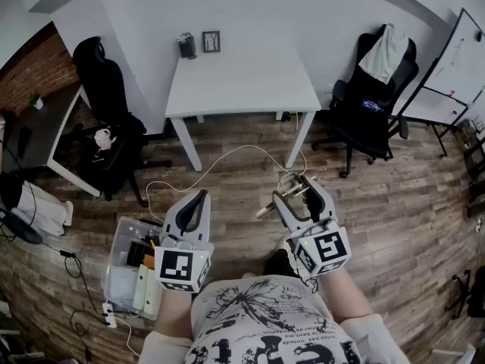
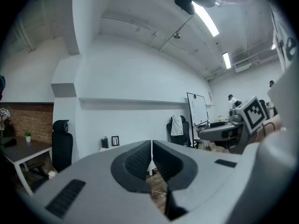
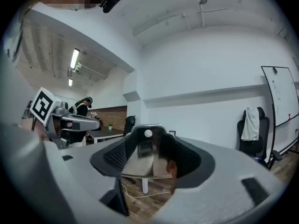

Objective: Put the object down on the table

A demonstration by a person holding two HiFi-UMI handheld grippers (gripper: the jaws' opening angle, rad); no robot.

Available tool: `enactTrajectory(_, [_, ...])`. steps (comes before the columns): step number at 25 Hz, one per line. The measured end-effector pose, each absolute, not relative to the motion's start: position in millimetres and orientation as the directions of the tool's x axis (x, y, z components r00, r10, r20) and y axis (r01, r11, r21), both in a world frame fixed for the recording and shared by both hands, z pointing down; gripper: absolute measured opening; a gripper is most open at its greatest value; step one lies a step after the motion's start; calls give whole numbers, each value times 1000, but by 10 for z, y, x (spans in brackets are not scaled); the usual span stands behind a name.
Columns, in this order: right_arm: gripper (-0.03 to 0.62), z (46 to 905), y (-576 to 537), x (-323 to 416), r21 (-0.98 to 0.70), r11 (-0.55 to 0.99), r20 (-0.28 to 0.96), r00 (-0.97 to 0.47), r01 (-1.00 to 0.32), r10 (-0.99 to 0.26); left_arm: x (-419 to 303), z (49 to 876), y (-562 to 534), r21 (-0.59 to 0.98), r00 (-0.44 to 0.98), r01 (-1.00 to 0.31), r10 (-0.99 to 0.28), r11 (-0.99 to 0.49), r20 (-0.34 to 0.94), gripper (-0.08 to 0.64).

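Note:
My right gripper is shut on a shiny flat metal tool whose pale handle sticks out to the left. In the right gripper view the mirror-like blade, with a small hole near its top, stands between the jaws of the right gripper. The left gripper is shut and holds nothing; its pads meet in the left gripper view. Both grippers hang above the wooden floor, well short of the white table.
A picture frame and a dark item stand at the table's far edge. Black office chairs flank the table. On the floor lie a clear bin of items and a cable. A whiteboard stands right.

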State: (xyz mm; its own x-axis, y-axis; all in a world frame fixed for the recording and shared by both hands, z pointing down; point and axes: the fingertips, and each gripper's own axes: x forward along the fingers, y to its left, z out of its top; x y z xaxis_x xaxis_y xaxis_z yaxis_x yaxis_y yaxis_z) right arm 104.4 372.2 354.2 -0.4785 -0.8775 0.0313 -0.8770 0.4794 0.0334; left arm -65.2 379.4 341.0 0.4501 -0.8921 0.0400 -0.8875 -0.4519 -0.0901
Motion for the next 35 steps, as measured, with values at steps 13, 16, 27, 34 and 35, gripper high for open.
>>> enactTrajectory(13, [279, 3584, 3609, 835, -5, 502, 47, -501, -865, -864, -863, 3426, 3734, -70, 436, -896, -898, -439, 57, 12])
enactTrajectory(16, [281, 3616, 3572, 834, -36, 504, 51, -505, -863, -862, -899, 3454, 3717, -68, 428, -899, -902, -432, 59, 12])
enactTrajectory(27, [279, 3909, 2917, 994, -5, 501, 107, -499, -865, -860, -894, 3692, 3154, -56, 386, -918, -918, -392, 95, 12])
enactTrajectory(34, [279, 4029, 1886, 1235, -56, 518, 114, -521, -853, -846, -711, 3709, 2216, -64, 334, -938, -937, -341, 103, 12])
enactTrajectory(35, [279, 4008, 1716, 1282, -61, 518, 113, -522, -853, -846, -679, 3715, 2060, -64, 331, -939, -938, -338, 99, 12])
